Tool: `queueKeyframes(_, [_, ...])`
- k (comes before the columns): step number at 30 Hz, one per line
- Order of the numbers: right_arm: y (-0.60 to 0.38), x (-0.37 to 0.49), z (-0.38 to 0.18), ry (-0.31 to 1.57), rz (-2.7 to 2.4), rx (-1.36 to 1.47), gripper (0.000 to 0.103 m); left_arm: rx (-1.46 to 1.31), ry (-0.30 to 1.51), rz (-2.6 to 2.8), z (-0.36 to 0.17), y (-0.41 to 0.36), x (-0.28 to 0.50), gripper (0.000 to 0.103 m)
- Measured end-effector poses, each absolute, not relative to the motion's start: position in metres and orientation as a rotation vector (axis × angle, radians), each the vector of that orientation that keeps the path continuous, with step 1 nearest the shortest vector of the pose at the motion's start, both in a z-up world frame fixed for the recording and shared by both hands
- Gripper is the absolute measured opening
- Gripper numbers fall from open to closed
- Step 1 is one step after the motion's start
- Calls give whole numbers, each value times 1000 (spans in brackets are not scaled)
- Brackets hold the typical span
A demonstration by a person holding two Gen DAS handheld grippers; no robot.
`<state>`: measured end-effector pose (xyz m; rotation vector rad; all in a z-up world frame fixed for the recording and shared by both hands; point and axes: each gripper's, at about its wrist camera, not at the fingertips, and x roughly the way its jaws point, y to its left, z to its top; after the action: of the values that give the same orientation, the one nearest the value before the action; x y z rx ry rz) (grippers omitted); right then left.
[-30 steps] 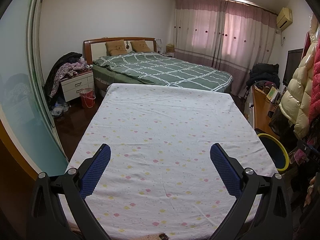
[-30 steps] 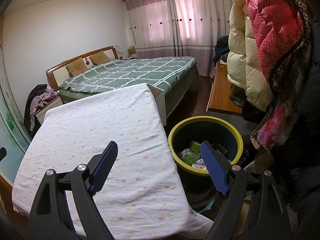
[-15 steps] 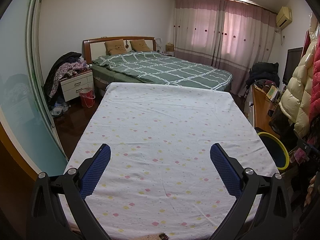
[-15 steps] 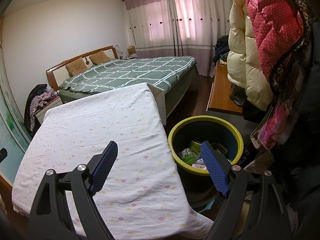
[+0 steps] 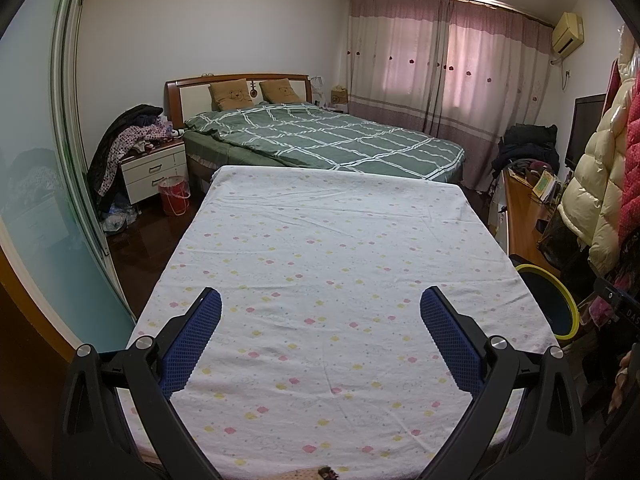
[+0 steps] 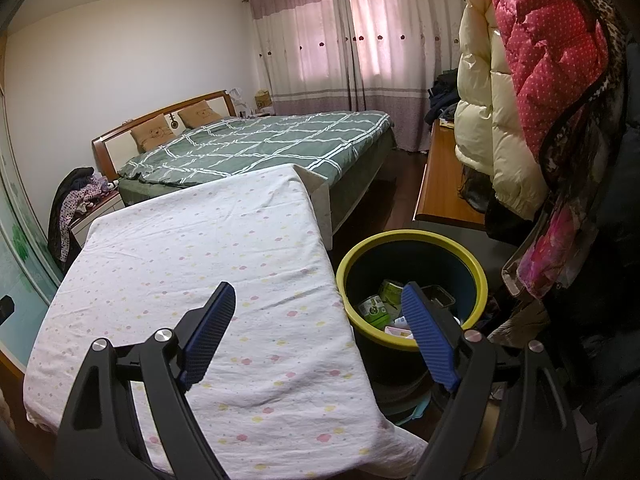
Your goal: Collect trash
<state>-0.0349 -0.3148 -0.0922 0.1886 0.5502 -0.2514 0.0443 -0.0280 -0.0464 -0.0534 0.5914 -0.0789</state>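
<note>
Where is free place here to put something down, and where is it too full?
The flowered sheet is bare from the green bed to both open grippers. Crowded: the bin with trash, beside hanging coats.

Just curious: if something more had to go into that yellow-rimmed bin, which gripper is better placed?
Probably the right gripper: open, with the bin directly beyond one finger. The left gripper faces only sheet.

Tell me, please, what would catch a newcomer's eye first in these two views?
Probably the white sheet with small pastel flowers, spread flat and filling the middle of both views, with nothing lying on it. Next, the yellow-rimmed bin beside its right edge, already holding packaging. Both the left claw and right claw hang open and hold nothing.
</note>
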Motion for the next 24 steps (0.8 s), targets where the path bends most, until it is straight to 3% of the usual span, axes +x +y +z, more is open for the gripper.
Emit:
queueKeyframes(14, [-312,-22,-99,570,-235,183,81,-52,617,-88,-55,-28,58,98])
queueKeyframes(19, [-305,29,-107,627,-167,173,94,-64,688,-93,-73,-25,105,98])
queueKeyframes(24, [-285,105,-136,711,-127,153,96,-1,729,-5,-104,-21,172,98])
